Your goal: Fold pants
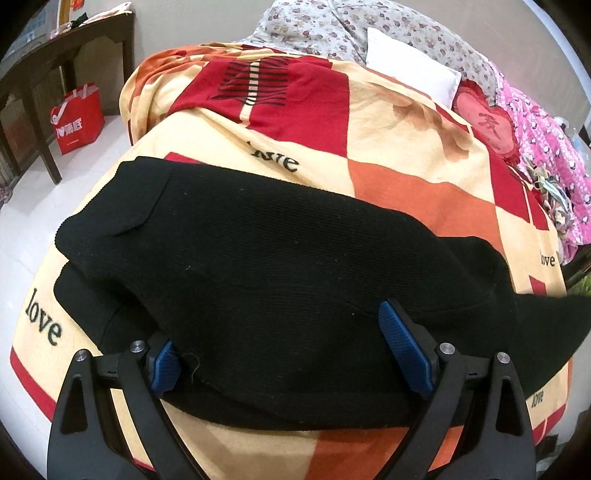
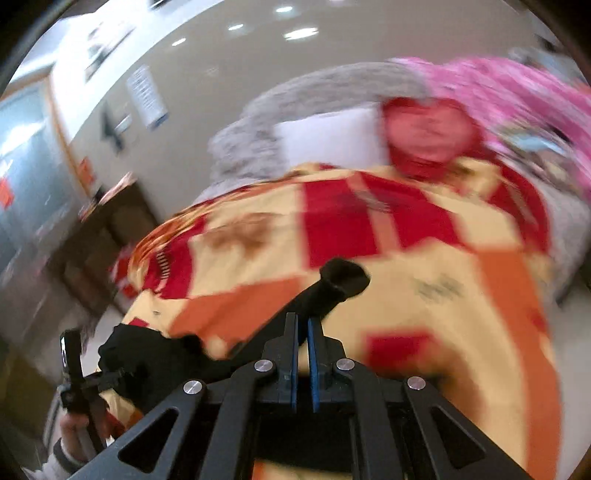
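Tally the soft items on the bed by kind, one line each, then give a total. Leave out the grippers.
Black pants: 1
Checked blanket: 1
White pillow: 1
Red heart cushion: 1
Floral quilt: 1
Pink patterned cover: 1
Total: 6

Black pants (image 1: pixel 258 266) lie on the bed's checked red-and-yellow blanket (image 1: pixel 406 147).

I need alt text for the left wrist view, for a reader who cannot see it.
Black pants lie folded across a red, orange and cream checked blanket on a bed, with the open left claw over their near edge. A red bag stands on the floor at left.
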Available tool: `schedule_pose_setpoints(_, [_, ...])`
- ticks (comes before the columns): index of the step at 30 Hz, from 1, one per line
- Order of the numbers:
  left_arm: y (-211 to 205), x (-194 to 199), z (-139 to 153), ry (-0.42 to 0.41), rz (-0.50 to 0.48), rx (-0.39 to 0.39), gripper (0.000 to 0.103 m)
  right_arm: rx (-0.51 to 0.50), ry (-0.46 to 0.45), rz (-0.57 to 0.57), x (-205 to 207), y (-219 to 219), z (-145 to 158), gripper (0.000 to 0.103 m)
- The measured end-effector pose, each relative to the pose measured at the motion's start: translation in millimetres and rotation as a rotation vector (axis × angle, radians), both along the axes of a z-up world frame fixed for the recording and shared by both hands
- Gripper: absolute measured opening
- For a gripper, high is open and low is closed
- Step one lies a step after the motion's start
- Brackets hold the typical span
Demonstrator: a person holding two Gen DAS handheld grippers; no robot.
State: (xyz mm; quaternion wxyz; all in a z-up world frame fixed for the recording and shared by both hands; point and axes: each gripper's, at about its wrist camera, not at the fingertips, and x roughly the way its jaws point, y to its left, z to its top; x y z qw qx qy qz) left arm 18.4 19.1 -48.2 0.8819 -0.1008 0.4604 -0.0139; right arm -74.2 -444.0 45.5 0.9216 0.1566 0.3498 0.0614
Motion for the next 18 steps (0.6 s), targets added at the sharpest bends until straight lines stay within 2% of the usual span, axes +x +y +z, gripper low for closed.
schedule_pose_setpoints(2, [-0.7, 0.7, -0.1, 0.004, 0.006, 0.005, 0.095, -0.041, 0.094, -0.053, -18.2, -24.3, -20.4, 0.004])
schedule_pose_setpoints(4, [-1.1, 1.9, 0.1, 0.011, 0.015, 0.007, 0.095, -0.013, 0.175, -0.09, -30.0, -44.0, -43.6, 0.004])
schedule_pose_setpoints(5, [-0.9, 2.5, 0.5, 0.016, 0.019, 0.005, 0.095, 0.009, 0.196, -0.113, -34.9, -53.5, -51.1, 0.004])
schedule_pose_setpoints(7, [-0.1, 3.2, 1.2, 0.025, 0.03, -0.004, 0.095, 0.006, 0.174, -0.145, -35.5, -55.7, -49.4, 0.006])
schedule_pose_setpoints(9, [0.5, 3.6, 2.3, 0.036, 0.039, -0.012, 0.095, 0.037, 0.105, -0.101, -31.8, -47.7, -37.5, 0.014])
schedule_pose_setpoints(11, [1.6, 1.5, 5.2, 0.04, 0.05, -0.033, 0.095, 0.057, 0.069, -0.008, -15.2, -24.7, -30.8, 0.04])
schedule_pose_setpoints(13, [1.2, -0.4, 8.7, 0.041, 0.048, -0.045, 0.095, -0.003, 0.085, -0.023, 1.6, -11.0, -33.3, 0.041])
schedule_pose_setpoints(16, [-0.9, -3.4, 11.6, 0.041, 0.027, -0.033, 0.095, -0.179, 0.14, -0.077, 27.8, 3.4, -49.3, 0.041])
schedule_pose_setpoints(18, [0.2, -3.8, 10.7, 0.048, 0.02, -0.036, 0.095, -0.196, 0.188, -0.061, 42.4, 4.1, -66.3, 0.041])
